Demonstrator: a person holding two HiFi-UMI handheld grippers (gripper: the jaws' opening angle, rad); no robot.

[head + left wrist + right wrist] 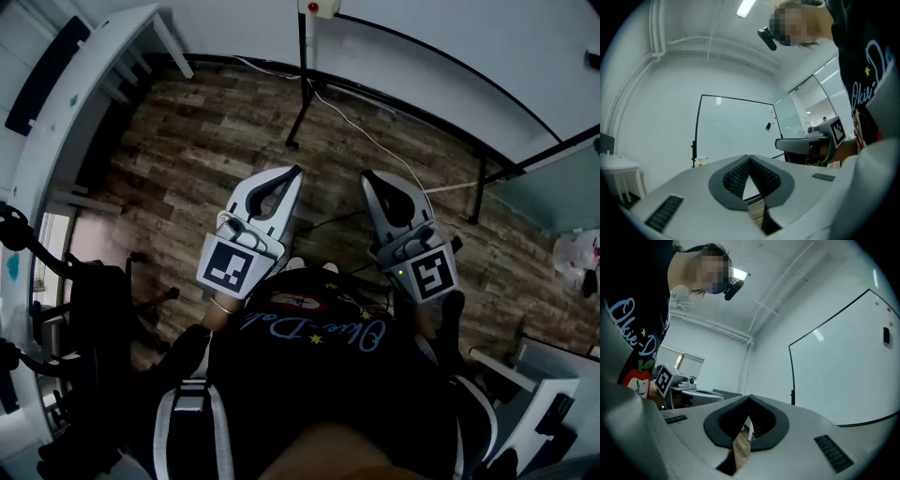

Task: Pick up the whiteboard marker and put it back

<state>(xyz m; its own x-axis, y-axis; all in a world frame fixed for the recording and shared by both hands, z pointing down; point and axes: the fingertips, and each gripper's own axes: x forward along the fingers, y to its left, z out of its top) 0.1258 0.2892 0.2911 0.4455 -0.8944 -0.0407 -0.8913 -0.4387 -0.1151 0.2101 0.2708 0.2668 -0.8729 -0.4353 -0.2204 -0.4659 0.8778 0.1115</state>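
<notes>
In the head view, my left gripper (294, 172) and right gripper (367, 177) hang over the wood floor (187, 141). Both point toward the whiteboard (450, 37). A white cable (375, 141) lies on the floor under the whiteboard.

In the left gripper view, the jaws are pressed together with nothing in them. They face the whiteboard. A small black thing (768, 125) sticks on the whiteboard near its right edge.

In the right gripper view, these jaws are closed too, with nothing in them. The whiteboard stands to their right.

I cannot tell where the marker is.
</notes>
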